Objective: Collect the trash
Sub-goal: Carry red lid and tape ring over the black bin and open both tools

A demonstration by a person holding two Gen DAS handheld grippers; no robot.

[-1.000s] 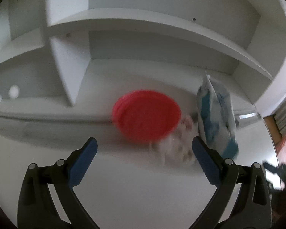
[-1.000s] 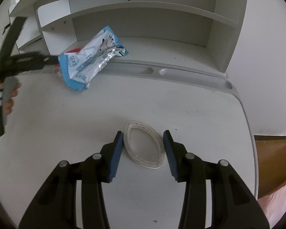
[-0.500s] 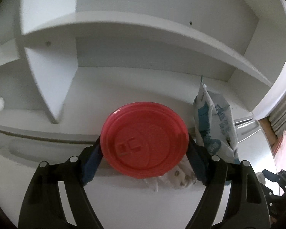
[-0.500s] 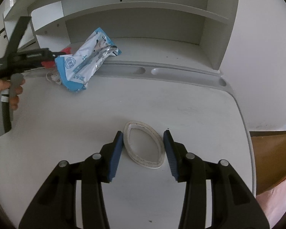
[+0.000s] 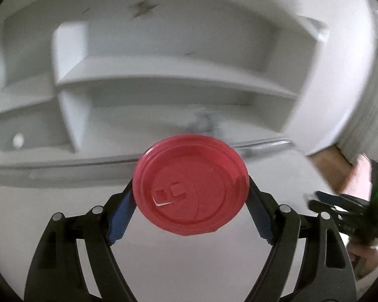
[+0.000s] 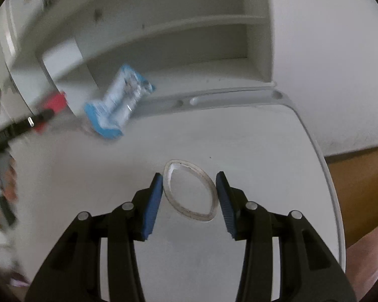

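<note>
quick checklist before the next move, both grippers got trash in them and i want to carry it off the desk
1. Red lid clamped between the left gripper pads: ok, both pads sit against its rim.
2. Lid lifted off the desk: ok, it hangs above the surface in the left wrist view.
3. Squashed white ring gripped by the right gripper: ok, it is pinched into an oval between the pads.
4. Ring lifted off the desk: cannot tell.
5. Trash still to collect: not ok, the blue and white wrapper lies at the back of the desk.
6. Drop-off bin in sight: not ok, none shows in either view.
</note>
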